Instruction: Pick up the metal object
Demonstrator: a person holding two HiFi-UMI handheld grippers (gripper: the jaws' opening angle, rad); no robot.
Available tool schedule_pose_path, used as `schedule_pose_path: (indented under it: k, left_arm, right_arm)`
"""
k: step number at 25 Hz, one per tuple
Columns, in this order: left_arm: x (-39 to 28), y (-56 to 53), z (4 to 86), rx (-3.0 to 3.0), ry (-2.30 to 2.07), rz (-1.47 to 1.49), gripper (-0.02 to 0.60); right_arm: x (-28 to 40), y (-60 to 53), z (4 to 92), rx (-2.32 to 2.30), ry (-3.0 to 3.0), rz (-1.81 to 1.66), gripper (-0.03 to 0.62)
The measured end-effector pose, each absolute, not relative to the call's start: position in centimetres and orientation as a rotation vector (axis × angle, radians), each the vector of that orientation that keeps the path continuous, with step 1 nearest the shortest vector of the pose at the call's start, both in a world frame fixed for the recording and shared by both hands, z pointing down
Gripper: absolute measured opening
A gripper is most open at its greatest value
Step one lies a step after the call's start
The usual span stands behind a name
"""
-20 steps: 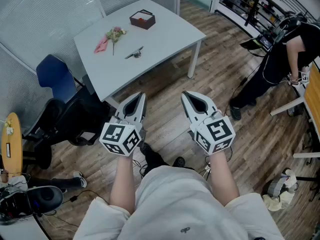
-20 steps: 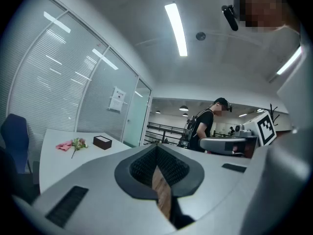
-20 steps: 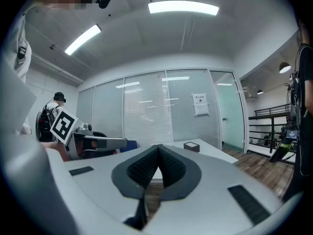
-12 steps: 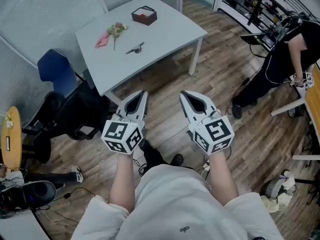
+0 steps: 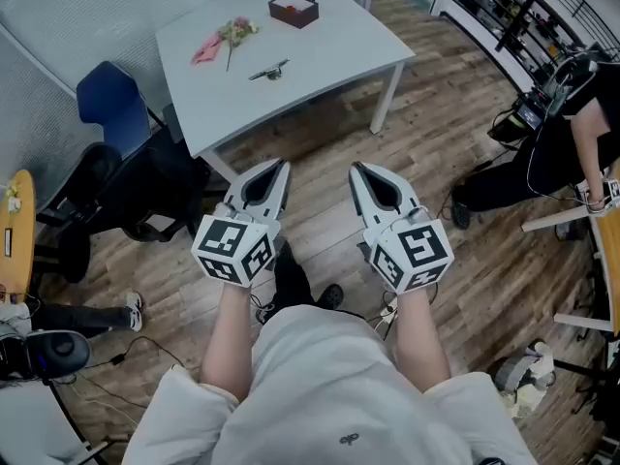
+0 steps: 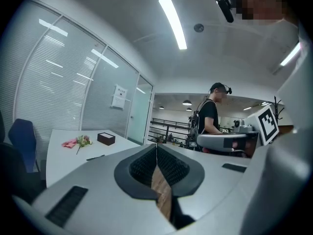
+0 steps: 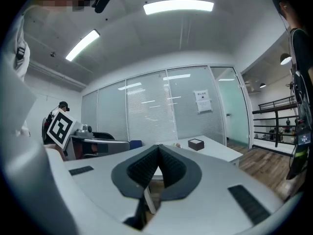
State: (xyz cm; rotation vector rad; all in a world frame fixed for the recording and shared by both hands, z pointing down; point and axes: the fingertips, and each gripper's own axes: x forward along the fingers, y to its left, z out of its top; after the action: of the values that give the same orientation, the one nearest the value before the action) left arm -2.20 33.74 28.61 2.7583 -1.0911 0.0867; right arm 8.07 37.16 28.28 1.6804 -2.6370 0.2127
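**Metal object (image 5: 268, 70) and its surface (image 5: 329, 51) sit higher in the head view**

Since the earlier frame the white surface has slid up and a little right in the head view, while both tongs keep their place low over the wooden floor (image 5: 320, 211).

From the head, the metal object is a slim, dark grey sliver lying flat near the middle of the surface; its finer shape is too small to tell. A pink flower (image 5: 223, 42) lies just behind it to the left, and a dark square box (image 5: 294, 9) stands farther back. The left tongs (image 5: 281, 166) and right tongs (image 5: 356, 170) are smooth white shells, each carrying a cube of square markers, well apart from the surface. A blue chair (image 5: 111, 105) stands at the surface's left edge.

In the left gripper view, the left tongs (image 6: 156, 146) show dark ribbed pads pressed together along one line, with nothing between them. Beyond, the metal object (image 6: 95, 157) reads as a thin dark streak on the matte white top, in front of the flower (image 6: 77, 142) and box (image 6: 106, 139).

In the right gripper view, the right tongs (image 7: 158, 147) are likewise pressed together and empty. The box (image 7: 196, 144) shows on the surface (image 7: 215, 151); the metal object cannot be made out.
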Motion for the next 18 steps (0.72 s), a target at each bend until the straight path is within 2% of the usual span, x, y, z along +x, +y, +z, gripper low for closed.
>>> schedule_pose_path:
  k: [18]
  left_arm:
    - [-0.2,27.3,31.5,2.792,-1.049,0.237,0.020]
  right_arm:
    - [7.4,30.7,31.6,1.578,-2.541,0.334,0.006]
